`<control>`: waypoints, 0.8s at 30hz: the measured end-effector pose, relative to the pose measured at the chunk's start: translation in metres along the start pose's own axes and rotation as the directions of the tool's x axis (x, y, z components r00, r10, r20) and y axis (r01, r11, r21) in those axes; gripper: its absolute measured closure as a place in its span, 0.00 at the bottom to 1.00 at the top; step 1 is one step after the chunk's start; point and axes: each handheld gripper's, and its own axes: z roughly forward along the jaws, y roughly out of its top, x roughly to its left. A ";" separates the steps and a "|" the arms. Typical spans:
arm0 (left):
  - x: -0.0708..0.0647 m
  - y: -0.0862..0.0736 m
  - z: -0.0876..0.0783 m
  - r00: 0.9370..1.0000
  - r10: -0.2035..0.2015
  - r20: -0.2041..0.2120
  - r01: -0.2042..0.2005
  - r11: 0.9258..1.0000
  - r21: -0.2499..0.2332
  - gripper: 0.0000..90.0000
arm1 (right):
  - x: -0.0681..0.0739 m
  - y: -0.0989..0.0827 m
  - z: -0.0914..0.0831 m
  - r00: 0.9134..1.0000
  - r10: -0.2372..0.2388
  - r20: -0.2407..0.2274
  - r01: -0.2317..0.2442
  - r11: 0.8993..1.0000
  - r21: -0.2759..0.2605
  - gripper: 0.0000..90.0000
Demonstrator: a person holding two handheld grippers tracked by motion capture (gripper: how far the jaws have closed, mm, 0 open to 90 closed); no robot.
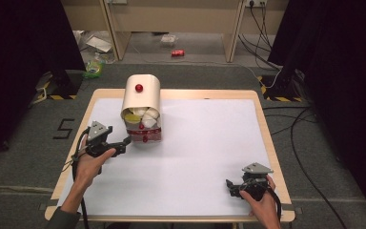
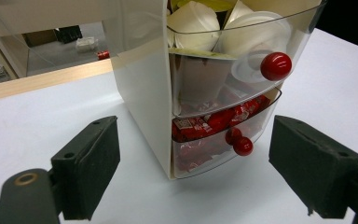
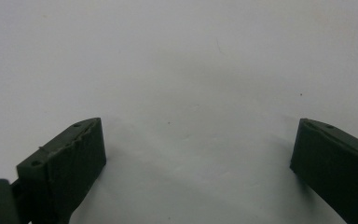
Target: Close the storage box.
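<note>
A cream-coloured small drawer cabinet point(image 1: 142, 107) with a rounded top and a red knob point(image 1: 138, 88) stands at the back left of the white table point(image 1: 200, 143). Its clear drawers point(image 2: 223, 98) have red knobs point(image 2: 276, 66); the upper one holds white cups and lids, the lower ones red packets point(image 2: 205, 123). My left gripper point(image 1: 125, 143) is open just left of the cabinet's front, its jaws wide apart facing the drawers point(image 2: 193, 168). My right gripper point(image 1: 229, 187) is open near the front right edge, over bare white surface point(image 3: 196, 154).
The table has a wooden rim point(image 1: 264, 129). Beyond it on the floor lie a red can point(image 1: 177, 53), a green item point(image 1: 94, 67), papers and cables point(image 1: 295, 129). Black curtains hang at both sides.
</note>
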 end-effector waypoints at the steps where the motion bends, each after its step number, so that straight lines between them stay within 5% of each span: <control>1: 0.000 0.000 0.000 1.000 0.000 0.000 0.000 1.000 0.000 0.18 | 0.000 0.000 0.000 1.000 0.000 0.000 0.000 1.000 0.000 0.04; 24: 0.001 -0.008 -0.007 1.000 0.002 0.016 -0.002 1.000 0.008 0.18 | 0.000 0.000 0.000 1.000 0.000 0.000 0.000 1.000 0.000 0.04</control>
